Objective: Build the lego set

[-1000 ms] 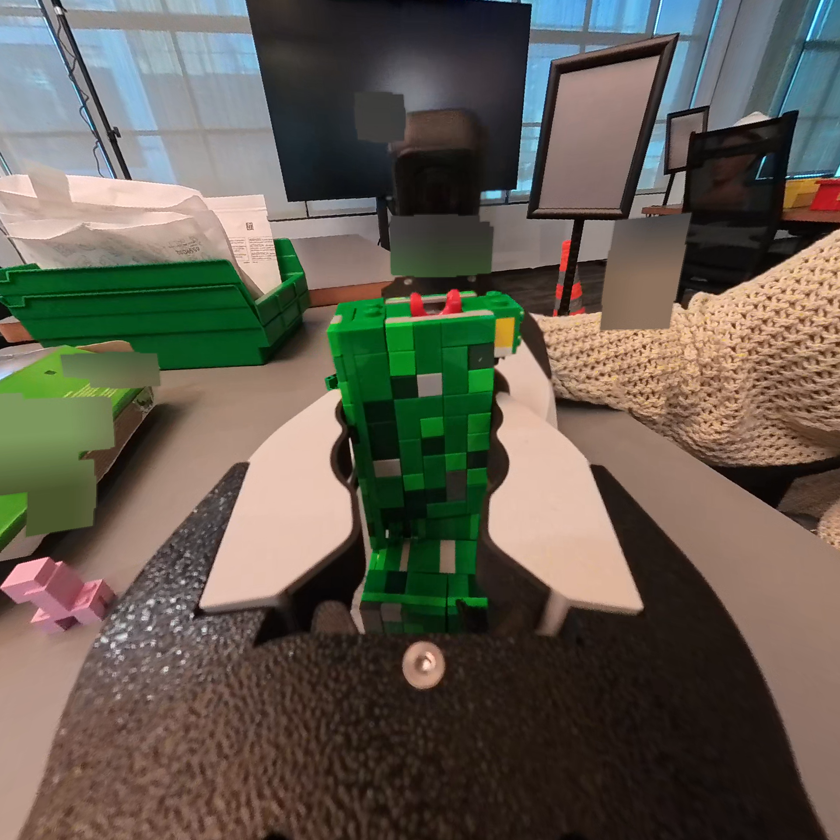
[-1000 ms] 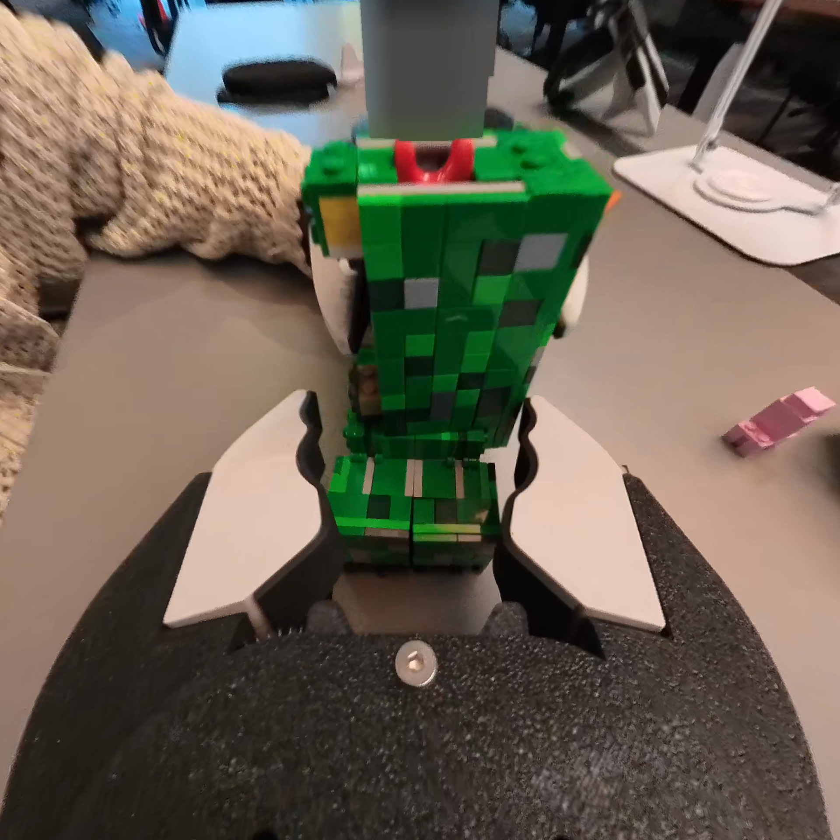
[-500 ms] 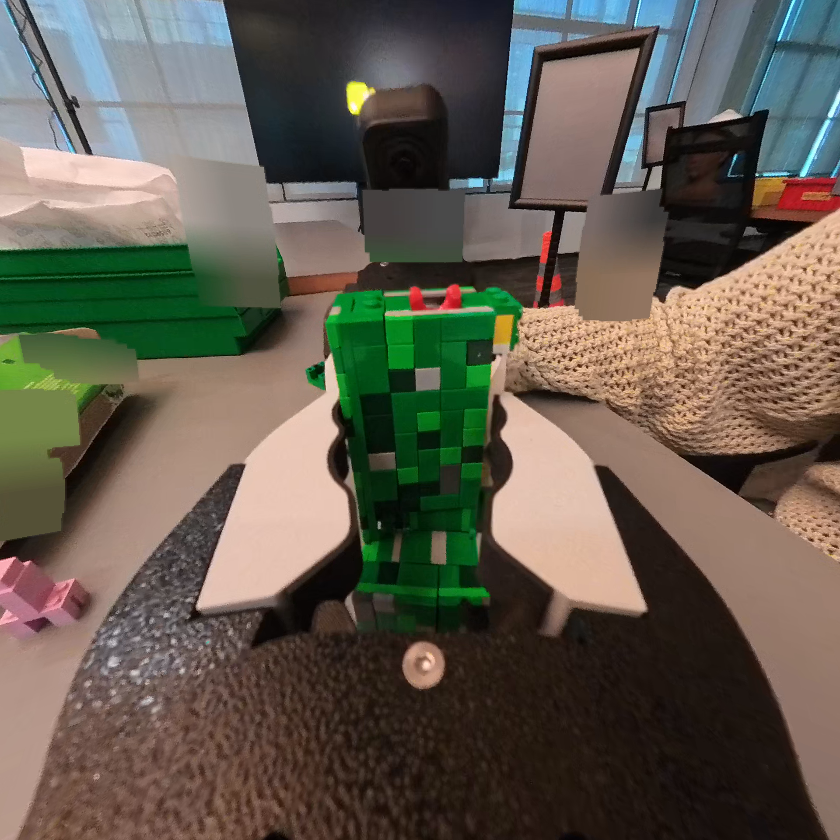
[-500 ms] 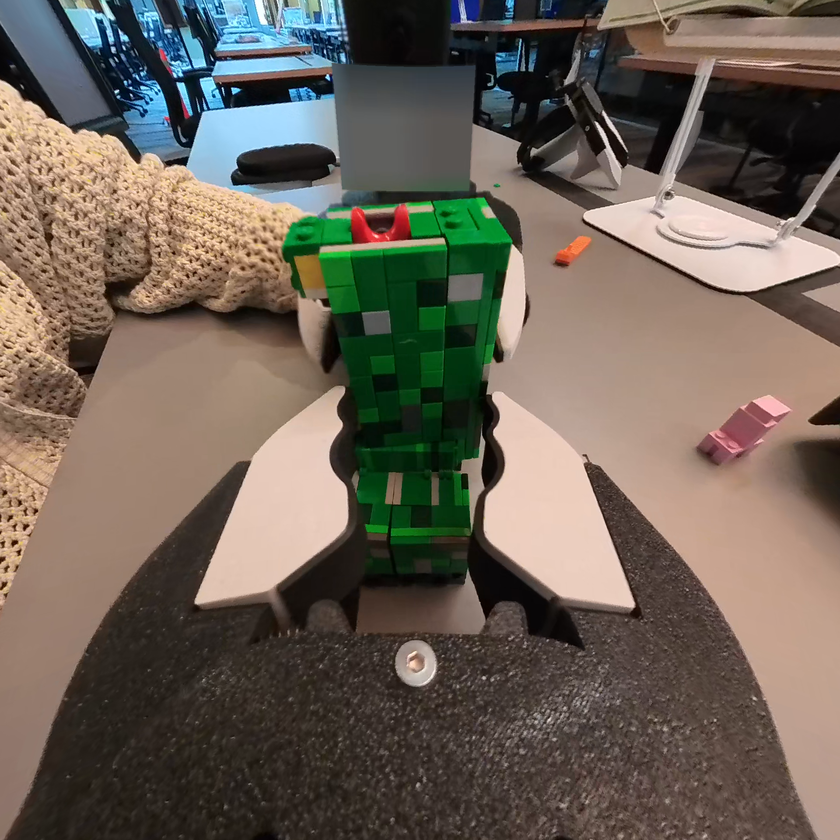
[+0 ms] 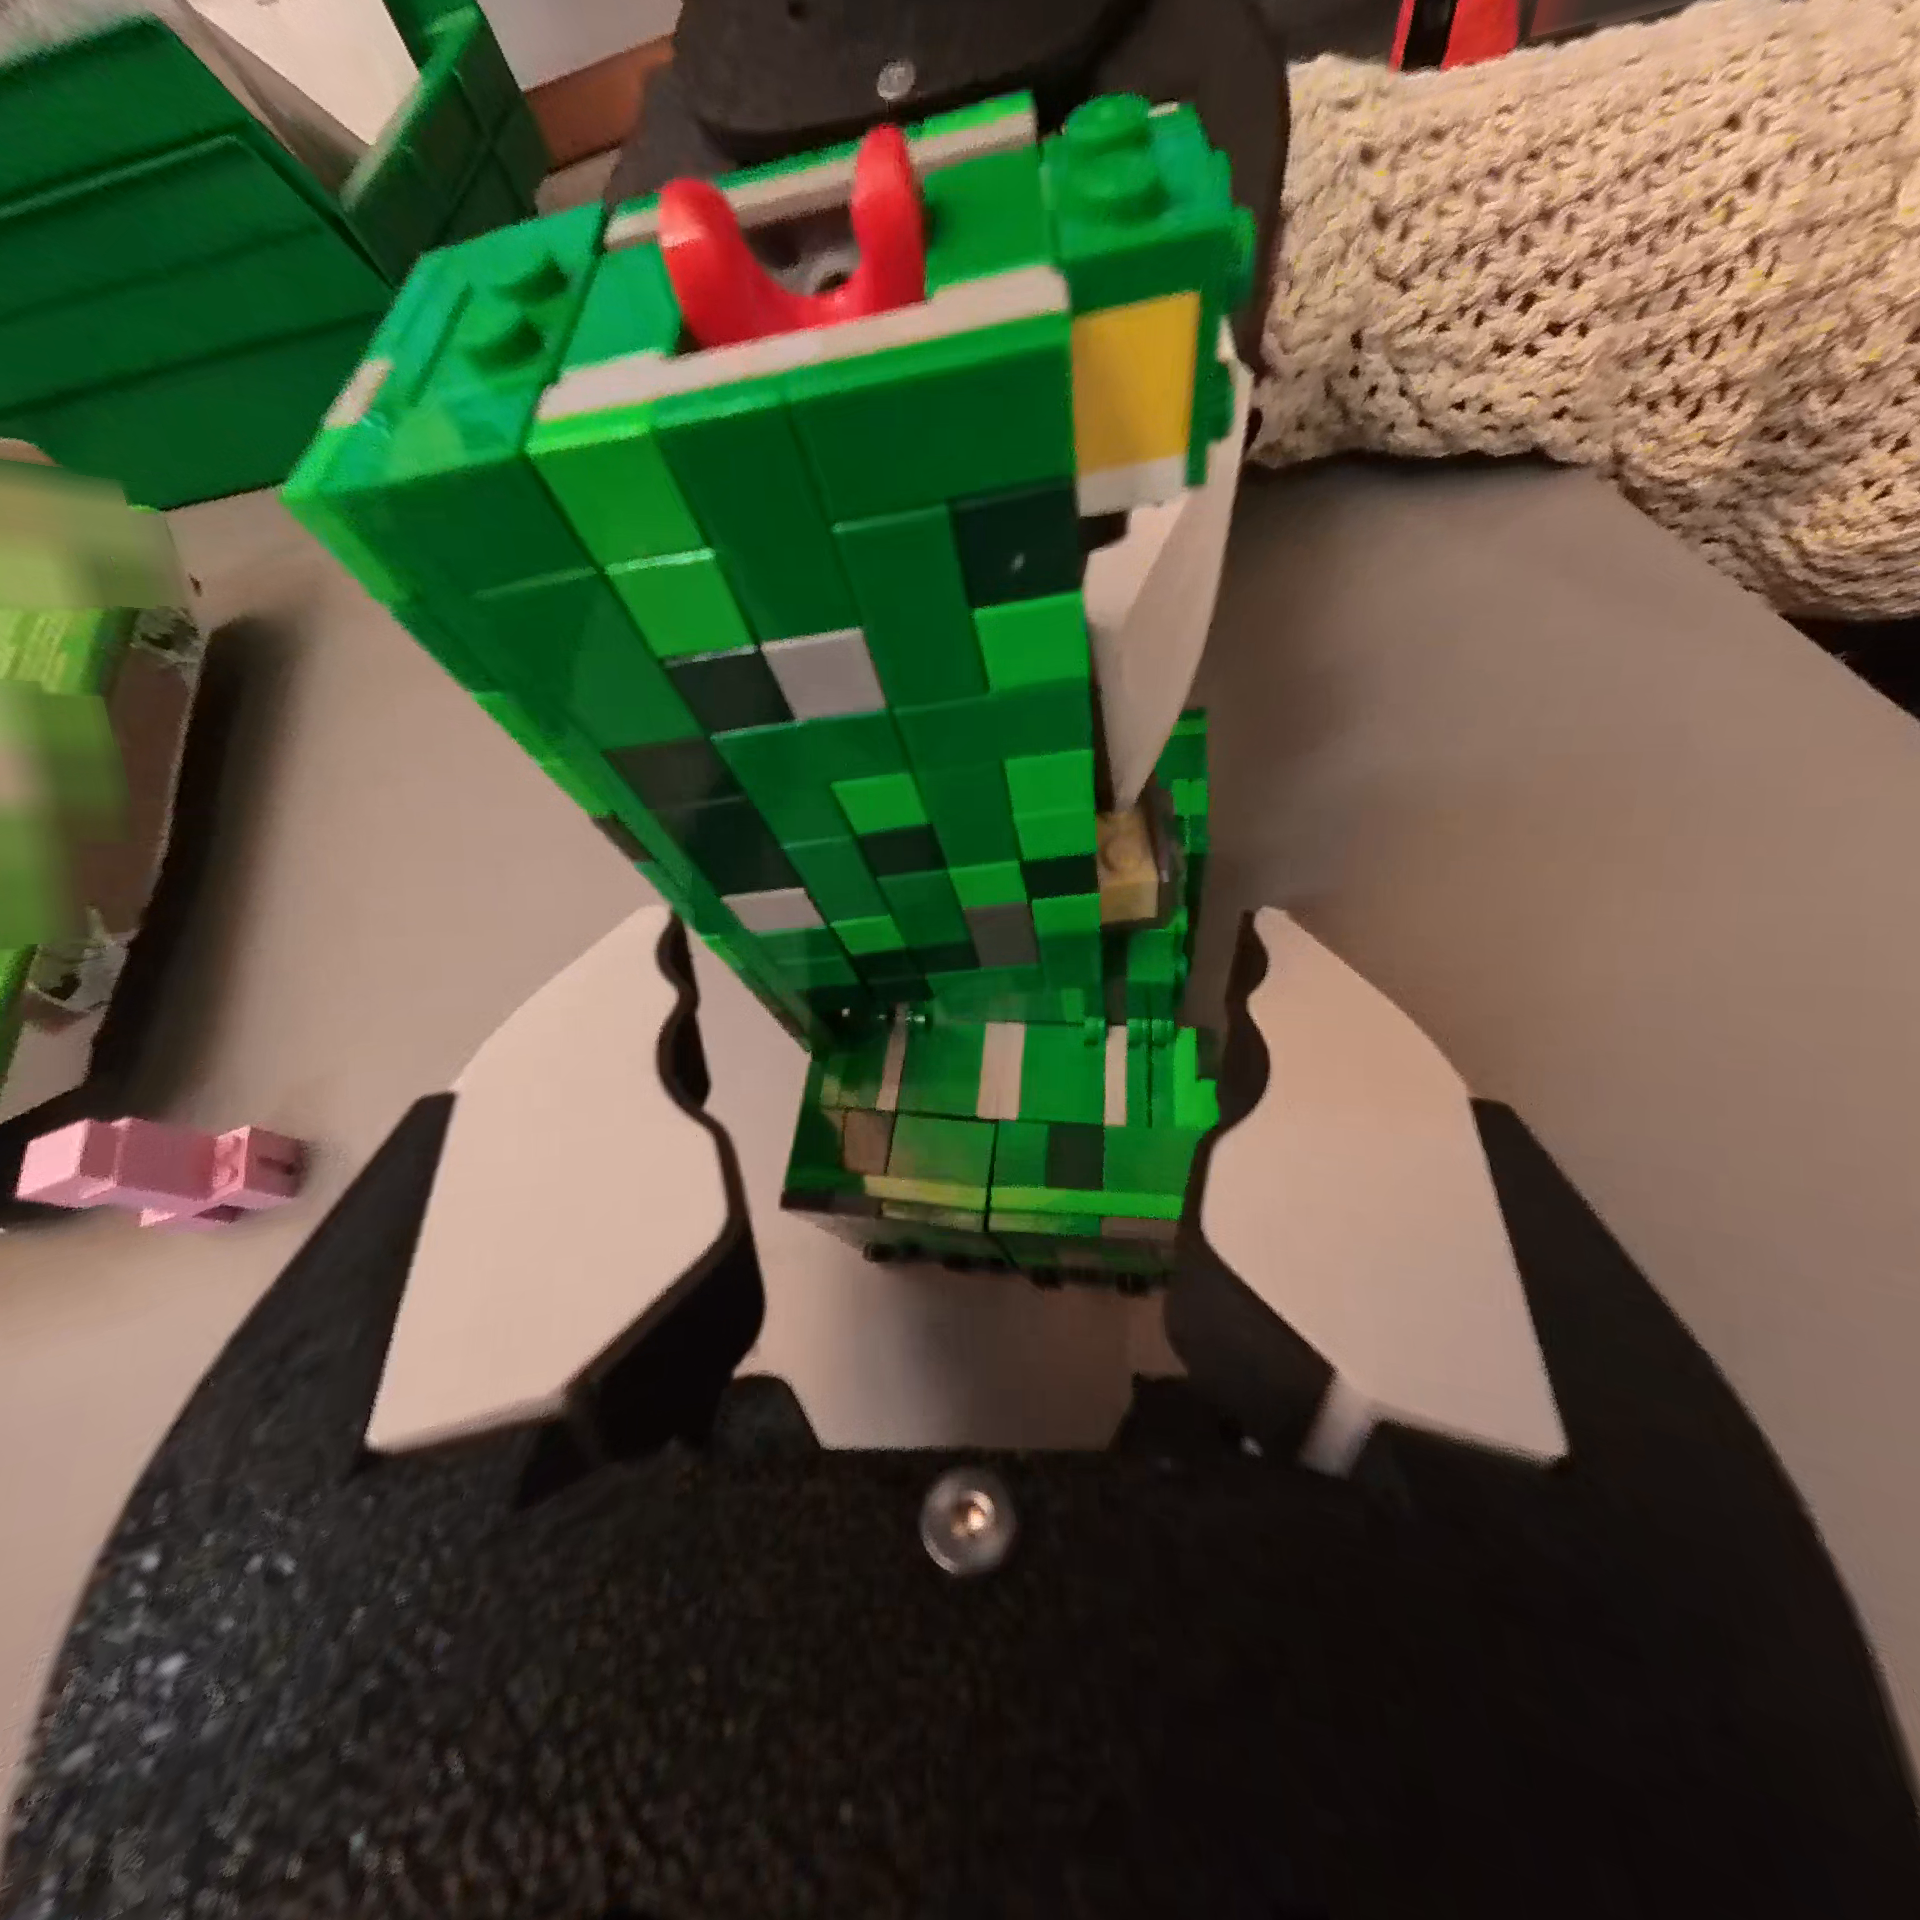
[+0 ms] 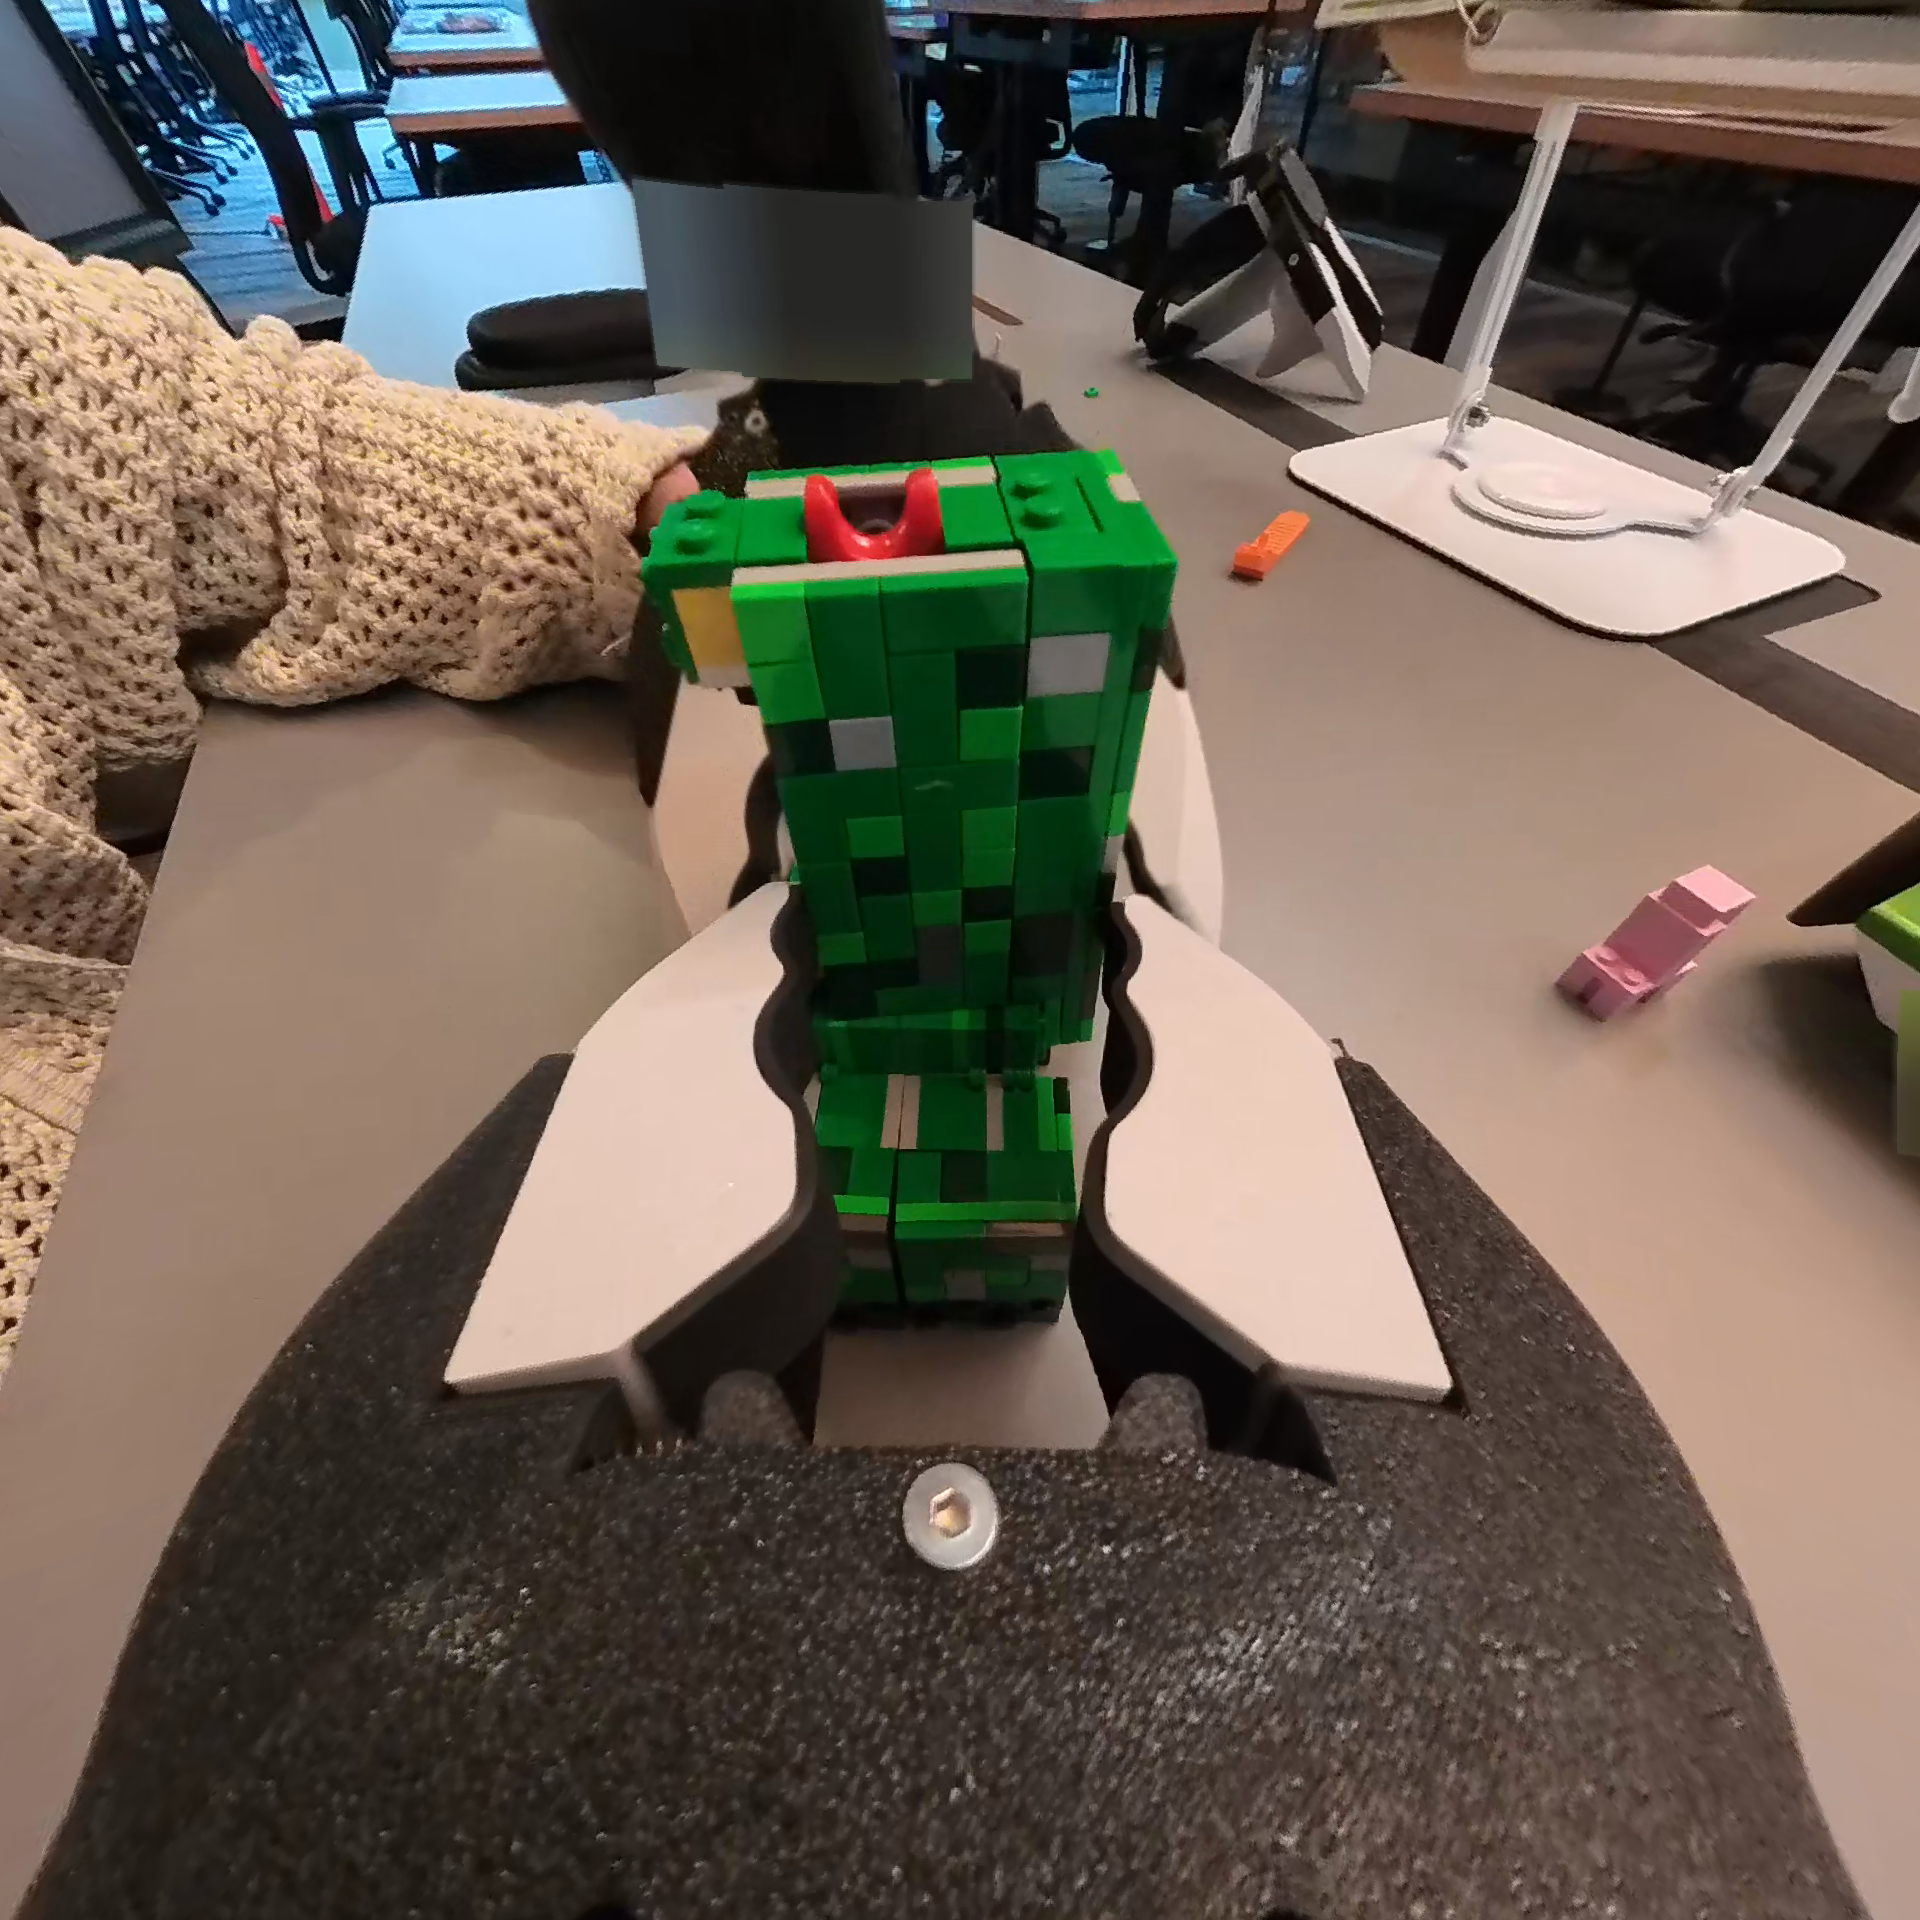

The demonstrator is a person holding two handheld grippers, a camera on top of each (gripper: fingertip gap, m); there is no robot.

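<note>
A tall green pixel-pattern lego figure (image 5: pixel 862 665) stands on the grey table (image 5: pixel 1507 883). It has a red horned piece (image 5: pixel 790 260) in its top and a yellow tile (image 5: pixel 1132 384) on one side. My left gripper (image 5: pixel 956 935) is open, with its fingers spread on either side of the figure's feet and a gap at the left finger. In the right wrist view my right gripper (image 6: pixel 956 914) is shut on the figure (image 6: pixel 935 810), low on the body and legs. The left gripper's white fingers (image 6: pixel 665 810) show behind the figure, spread apart.
A pink lego animal (image 5: pixel 156 1184) lies on the table, also in the right wrist view (image 6: pixel 1652 945). Green bins (image 5: pixel 208 260) stand at the back left. An orange piece (image 6: pixel 1270 542) and a white stand base (image 6: pixel 1558 530) lie beyond. A knit sleeve (image 6: pixel 260 520) rests on the table. My left and right fingertips are right by each other. The pink lego animal (image 5: pixel 156 1184) is about equally far from each gripper, around 15 cm.
My right gripper has closed on the figure's lower body. My left gripper has opened and let go of it, and its view has tilted down and moved closer.
</note>
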